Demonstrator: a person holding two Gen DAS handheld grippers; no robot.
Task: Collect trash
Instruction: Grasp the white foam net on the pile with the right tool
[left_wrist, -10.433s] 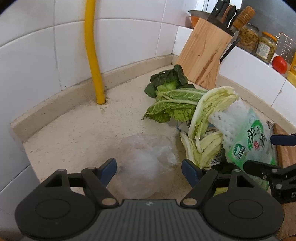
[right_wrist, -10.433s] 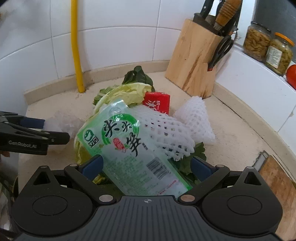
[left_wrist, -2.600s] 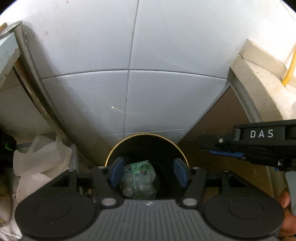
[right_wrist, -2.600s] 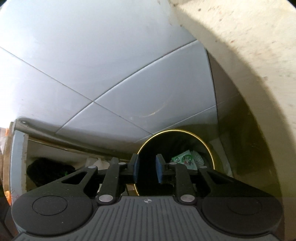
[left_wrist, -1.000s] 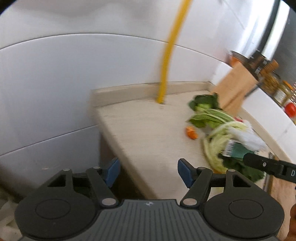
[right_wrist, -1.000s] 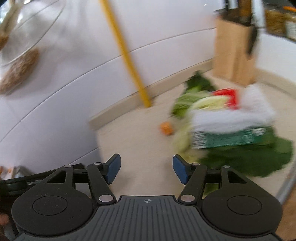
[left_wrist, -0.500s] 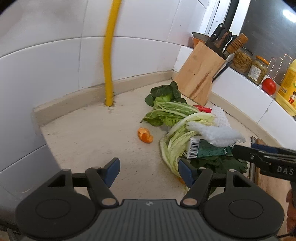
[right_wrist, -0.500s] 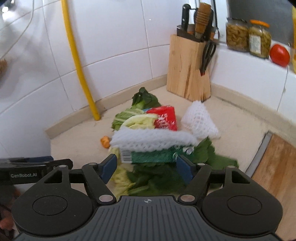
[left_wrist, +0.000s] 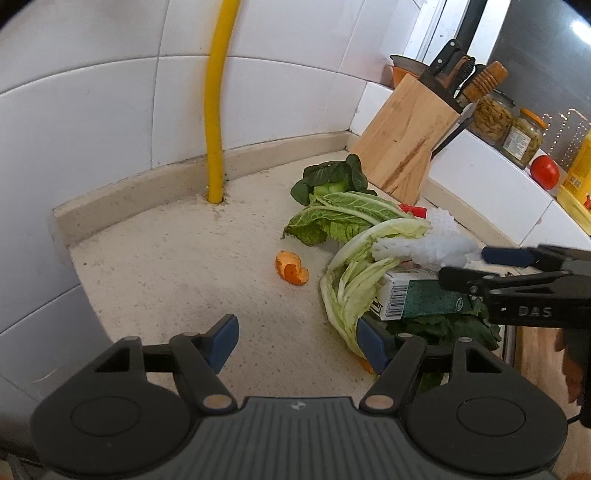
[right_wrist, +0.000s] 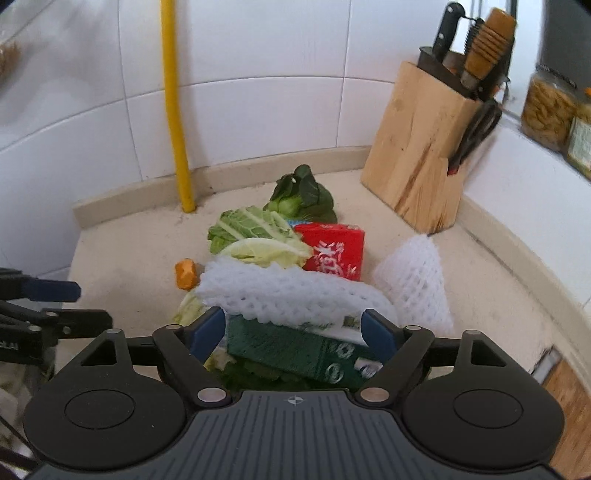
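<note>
The right gripper (right_wrist: 293, 328), jaws wide and holding nothing, hovers with the green carton (right_wrist: 295, 350) directly between its fingers; the carton looks light but stiff, best pinched across its flat sides. Draped over it, one foam net sleeve (right_wrist: 288, 291) is soft and springy, with a second (right_wrist: 413, 280) ahead-right. The left gripper (left_wrist: 295, 341) is equally open and empty, one orange peel (left_wrist: 291, 267) just ahead.

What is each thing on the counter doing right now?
Left hand-held gripper: open, empty.
Right hand-held gripper: open, around the green box.
Foam net: lying on the box.
Orange peel: loose on the counter.
Red pack: lying flat.
Knives: in their block.
</note>
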